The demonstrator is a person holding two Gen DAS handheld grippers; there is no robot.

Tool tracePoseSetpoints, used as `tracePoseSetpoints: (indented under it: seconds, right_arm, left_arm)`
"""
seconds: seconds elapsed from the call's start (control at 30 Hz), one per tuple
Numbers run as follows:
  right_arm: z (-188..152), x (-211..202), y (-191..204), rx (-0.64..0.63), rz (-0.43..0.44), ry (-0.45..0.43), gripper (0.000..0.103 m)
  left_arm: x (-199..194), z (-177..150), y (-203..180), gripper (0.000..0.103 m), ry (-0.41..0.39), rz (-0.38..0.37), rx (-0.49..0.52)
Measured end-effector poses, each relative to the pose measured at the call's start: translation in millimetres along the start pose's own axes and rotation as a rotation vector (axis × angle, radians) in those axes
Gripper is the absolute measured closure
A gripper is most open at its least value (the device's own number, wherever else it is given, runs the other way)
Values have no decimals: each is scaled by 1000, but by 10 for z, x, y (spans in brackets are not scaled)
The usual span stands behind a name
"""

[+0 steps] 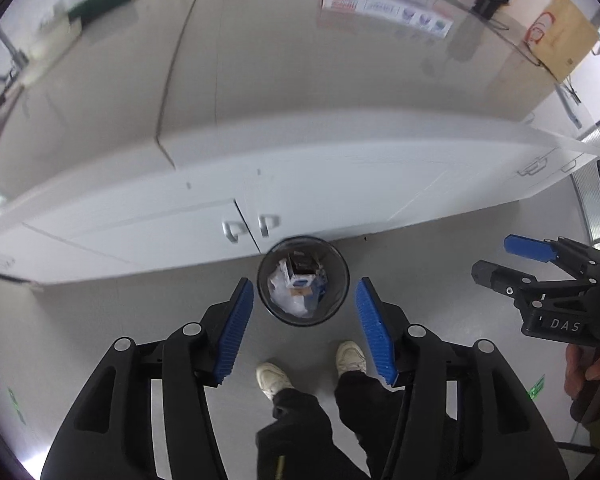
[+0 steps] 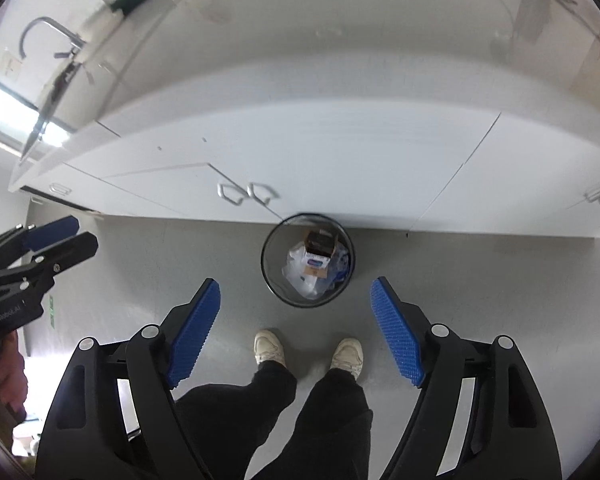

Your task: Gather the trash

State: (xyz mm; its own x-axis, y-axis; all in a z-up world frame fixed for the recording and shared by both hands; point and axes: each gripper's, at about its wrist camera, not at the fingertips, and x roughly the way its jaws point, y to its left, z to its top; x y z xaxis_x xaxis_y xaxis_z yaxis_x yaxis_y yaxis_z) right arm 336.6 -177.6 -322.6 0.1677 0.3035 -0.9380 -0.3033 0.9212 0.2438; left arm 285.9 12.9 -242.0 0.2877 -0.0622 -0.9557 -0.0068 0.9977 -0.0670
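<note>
Both the left gripper (image 1: 304,320) and right gripper (image 2: 296,320) are hanging released over the trash-filled wire bin (image 1: 303,280) sitting against the white cabinets (image 1: 148,232), and only the right-wrist view is showing the faucet (image 2: 48,36).

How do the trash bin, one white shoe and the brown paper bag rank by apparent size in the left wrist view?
1. trash bin
2. brown paper bag
3. white shoe
Bin and bag look close in size, and fisheye distortion makes that order unsure.
</note>
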Motion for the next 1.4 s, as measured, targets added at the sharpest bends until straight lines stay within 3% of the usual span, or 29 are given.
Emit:
tracePoseSetpoints:
  seconds: [0.43, 0.73, 0.9, 1.1, 1.23, 1.4]
  right_arm:
    - [728, -1298, -164, -64, -25, -234, 16]
    - [1215, -1486, -290, -93, -40, -293, 16]
    - [1590, -1404, -313, -68, -77, -310, 16]
    - [2056, -1504, -291, -26, -128, -346, 16]
    - [2324, -1669, -297, -10, -161, -365, 14]
    - [2710, -1673, -479, 3, -198, -344, 14]
  left_arm:
    - [-935, 859, -256, 39, -168, 61, 59]
    - [-964, 1046, -207, 33, -166, 21, 34]
    - [-874, 1382, -67, 30, -176, 11, 106]
    - [-743, 1847, 27, 29, -173, -75, 241]
    - [-696, 2175, -9, 28, -155, -141, 325]
    - [-543, 2520, -182, 26, -139, -142, 397]
